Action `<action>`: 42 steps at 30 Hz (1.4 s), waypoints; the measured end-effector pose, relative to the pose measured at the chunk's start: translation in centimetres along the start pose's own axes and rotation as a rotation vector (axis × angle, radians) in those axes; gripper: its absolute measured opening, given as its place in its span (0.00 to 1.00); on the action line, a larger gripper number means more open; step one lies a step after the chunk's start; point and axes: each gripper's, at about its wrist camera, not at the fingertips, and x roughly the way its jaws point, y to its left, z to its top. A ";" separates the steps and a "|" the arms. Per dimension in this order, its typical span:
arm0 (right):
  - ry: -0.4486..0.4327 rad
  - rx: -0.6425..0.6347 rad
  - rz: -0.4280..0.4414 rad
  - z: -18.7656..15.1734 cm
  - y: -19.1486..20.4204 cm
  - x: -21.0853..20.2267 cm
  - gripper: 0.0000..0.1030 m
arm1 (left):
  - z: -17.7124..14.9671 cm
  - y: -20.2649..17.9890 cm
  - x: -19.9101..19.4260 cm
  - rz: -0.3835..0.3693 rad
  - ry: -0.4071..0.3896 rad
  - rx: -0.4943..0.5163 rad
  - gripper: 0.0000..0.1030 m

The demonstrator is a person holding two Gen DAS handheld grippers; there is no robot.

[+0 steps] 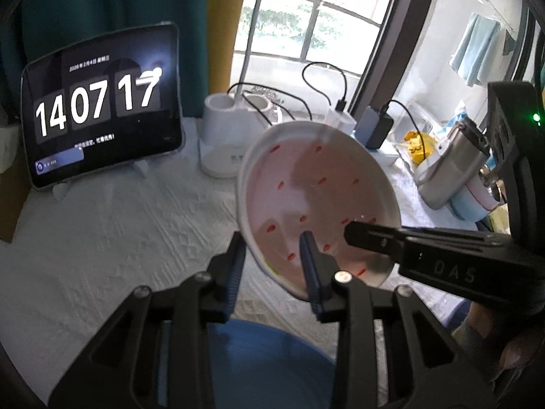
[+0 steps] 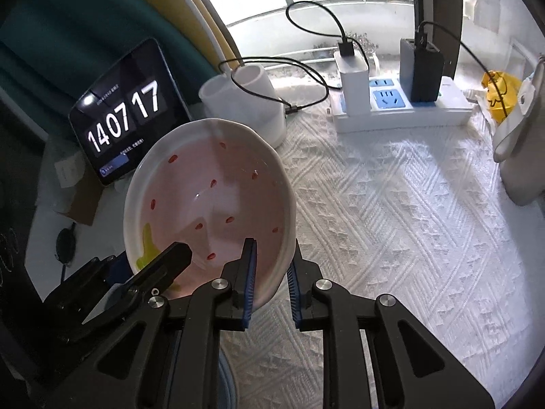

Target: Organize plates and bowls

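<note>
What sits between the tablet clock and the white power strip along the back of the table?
A white two-cup holder with a black cable draped over it, between tablet clock and power strip; clearest in the right wrist view.

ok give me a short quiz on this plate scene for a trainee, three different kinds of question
1. True or false: the pink speckled plate lies flat on the white tablecloth.
2. Multiple choice: which grippers grip the plate's rim? A) left gripper only B) right gripper only C) both
3. Short answer: what does the tablet leaning at the back display?

Key
1. False: it is tilted and held up off the cloth.
2. C: each gripper has one finger inside the rim and one outside, on opposite sides.
3. A flip clock reading 14 07 17.
</note>
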 end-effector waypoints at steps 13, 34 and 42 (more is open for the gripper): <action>-0.059 -0.010 0.003 -1.5 0.7 -3.6 0.18 | -0.8 -1.2 -3.5 -0.019 -0.041 0.010 0.32; -0.123 -0.011 0.008 -5.1 1.0 -8.9 0.18 | -3.0 -3.7 -8.1 -0.048 -0.086 0.036 0.32; -0.142 -0.002 0.010 -6.4 0.4 -10.5 0.18 | -3.8 -5.2 -9.3 -0.056 -0.094 0.054 0.32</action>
